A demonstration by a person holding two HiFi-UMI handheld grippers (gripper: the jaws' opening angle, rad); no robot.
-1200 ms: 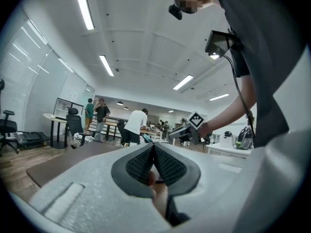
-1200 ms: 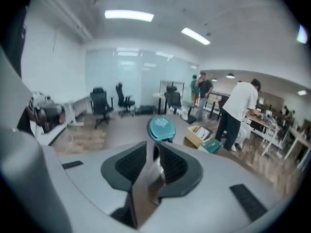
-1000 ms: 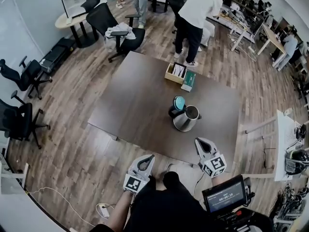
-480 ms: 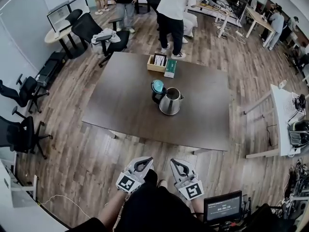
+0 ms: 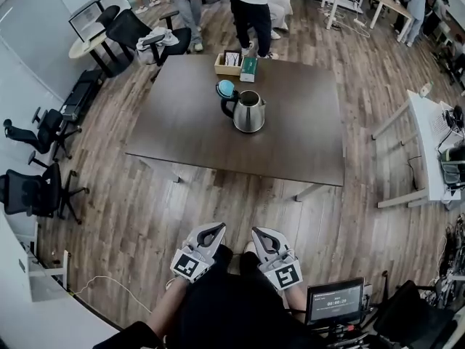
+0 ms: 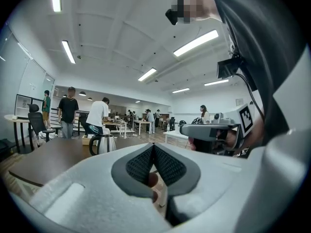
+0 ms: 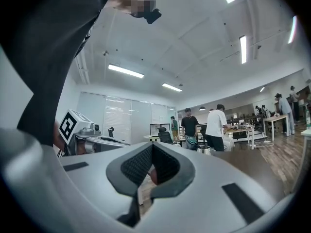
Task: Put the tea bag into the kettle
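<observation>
Down by the person's legs, well short of the table (image 5: 189, 133), both tools are pointing forward with nothing in them. The left gripper (image 5: 216, 227) is showing its two jaws meeting at the tips in its own view (image 6: 153, 147), and the right gripper (image 5: 257, 232) is doing the same (image 7: 152, 147).

The kettle (image 5: 249, 112) is standing upright near the middle of the table, straight ahead and well apart from both grippers, with its blue lid (image 5: 226, 88) tipped open on the handle side.

No single tea bag is showing. It is probably sitting in the open box (image 5: 229, 63) at the far edge, beside a green box (image 5: 248, 68).

That box is lying beyond the kettle and slightly to its left, so the reach is running past the kettle. Neither gripper looks clearly nearer, though the left one seems to be facing the freer path.
</observation>
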